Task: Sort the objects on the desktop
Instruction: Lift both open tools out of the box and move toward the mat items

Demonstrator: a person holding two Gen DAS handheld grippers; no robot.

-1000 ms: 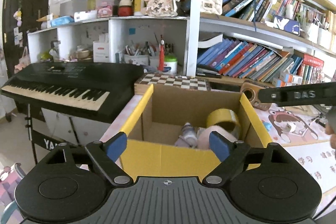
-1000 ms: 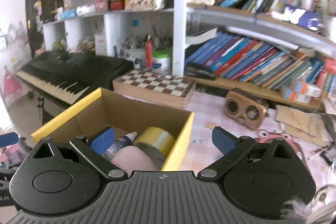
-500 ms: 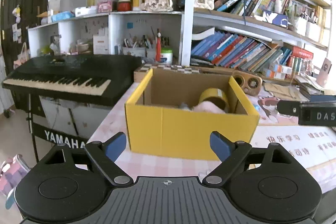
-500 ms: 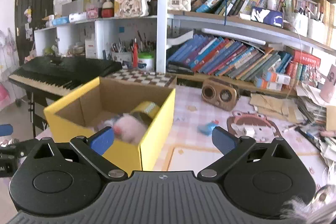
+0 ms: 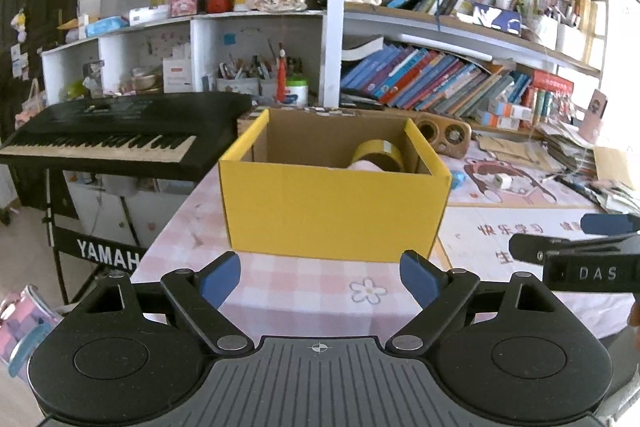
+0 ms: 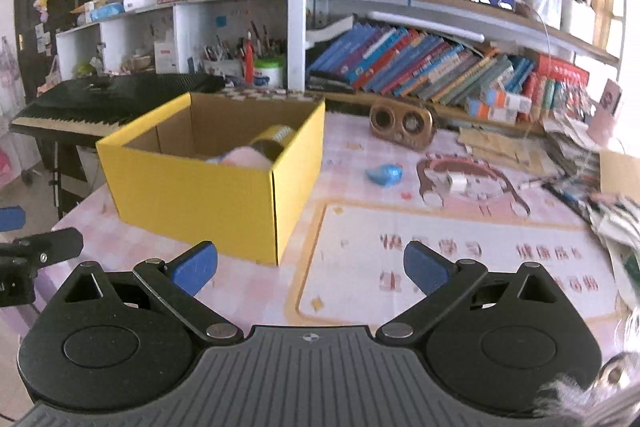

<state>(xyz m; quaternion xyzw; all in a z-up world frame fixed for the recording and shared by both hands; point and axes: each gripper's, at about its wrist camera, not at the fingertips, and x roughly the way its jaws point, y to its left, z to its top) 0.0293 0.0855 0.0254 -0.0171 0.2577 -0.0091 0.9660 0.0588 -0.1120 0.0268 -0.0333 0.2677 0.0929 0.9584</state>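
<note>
An open yellow cardboard box [image 5: 332, 203] stands on the pink checked table; it also shows in the right wrist view [image 6: 208, 187]. Inside it are a yellow tape roll [image 5: 378, 155] and a pink fluffy ball [image 6: 246, 159]. My left gripper [image 5: 320, 277] is open and empty, held back from the box's near wall. My right gripper [image 6: 310, 265] is open and empty, near the box's right corner; its side shows in the left wrist view [image 5: 576, 255]. A small blue object [image 6: 386, 174] lies on the table right of the box.
A black keyboard [image 5: 108, 139] stands left of the table. A wooden speaker [image 6: 402, 123], a small white object [image 6: 456, 183], a printed mat [image 6: 460, 259] and paper piles [image 6: 592, 155] lie on the table's right. Bookshelves fill the back wall.
Both grippers have drawn back and down from above the box, which now sits farther away. The pink ball that hung by the right gripper now lies in the box.
</note>
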